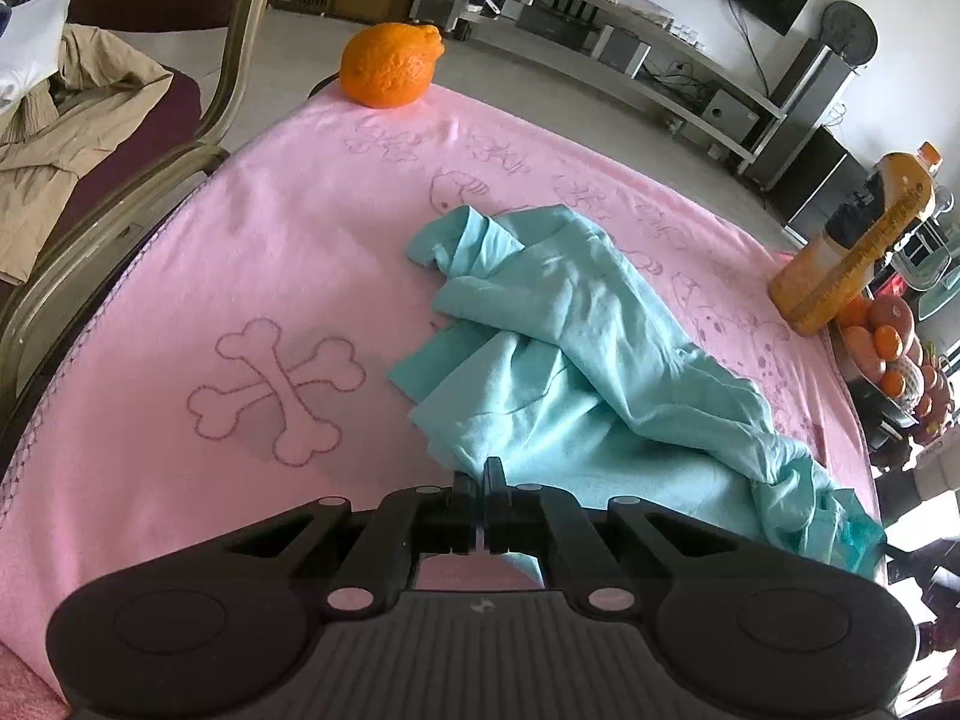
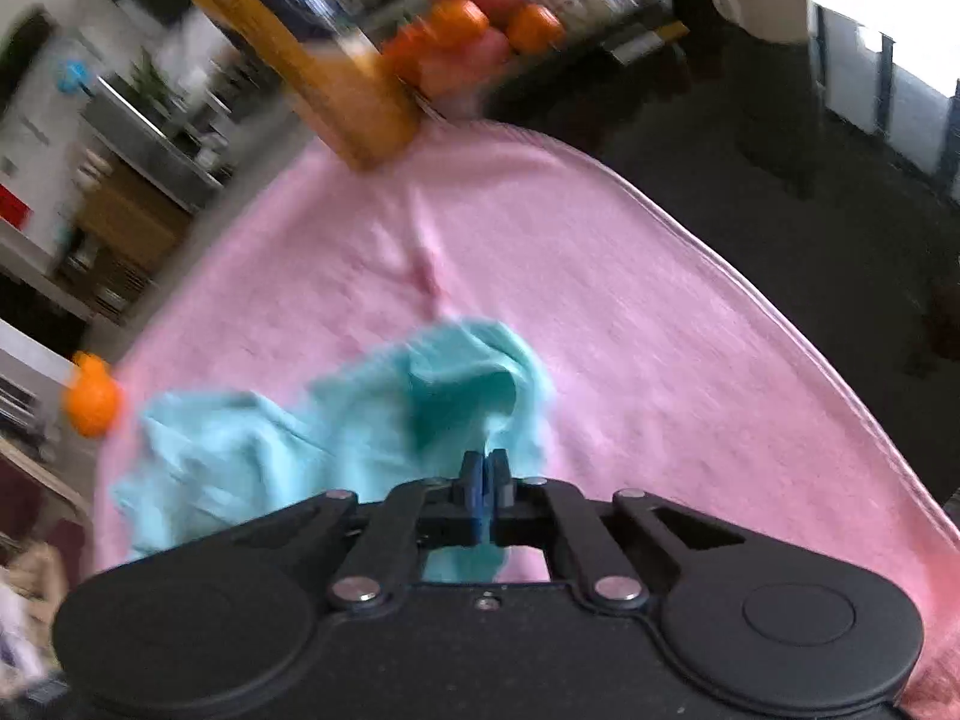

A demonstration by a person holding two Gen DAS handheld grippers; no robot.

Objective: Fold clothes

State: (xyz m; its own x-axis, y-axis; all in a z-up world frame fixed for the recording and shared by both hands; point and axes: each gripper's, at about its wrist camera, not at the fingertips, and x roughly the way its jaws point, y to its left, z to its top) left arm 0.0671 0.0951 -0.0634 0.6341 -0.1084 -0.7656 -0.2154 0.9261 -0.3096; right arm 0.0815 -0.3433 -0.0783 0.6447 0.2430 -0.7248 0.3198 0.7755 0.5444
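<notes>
Teal garment [image 1: 576,348]: thin matt cloth, creased. Pink towel [image 1: 240,252] under it: soft matt terry, stitched outline motifs. Orange [image 1: 390,63] upper centre: dimpled rough peel. Juice bottle [image 1: 852,246] right edge: glossy plastic. Left gripper [image 1: 480,480] bottom: matt black plastic, metal rivets.

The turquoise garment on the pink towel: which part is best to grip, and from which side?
Grip the turquoise garment at its loose flat corner toward the bone print, coming from that open side. There it lies thin, unlike the bunched ridge.

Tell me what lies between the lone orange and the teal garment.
Only bare pink towel separates the orange from the teal garment, in the left wrist view.
</notes>
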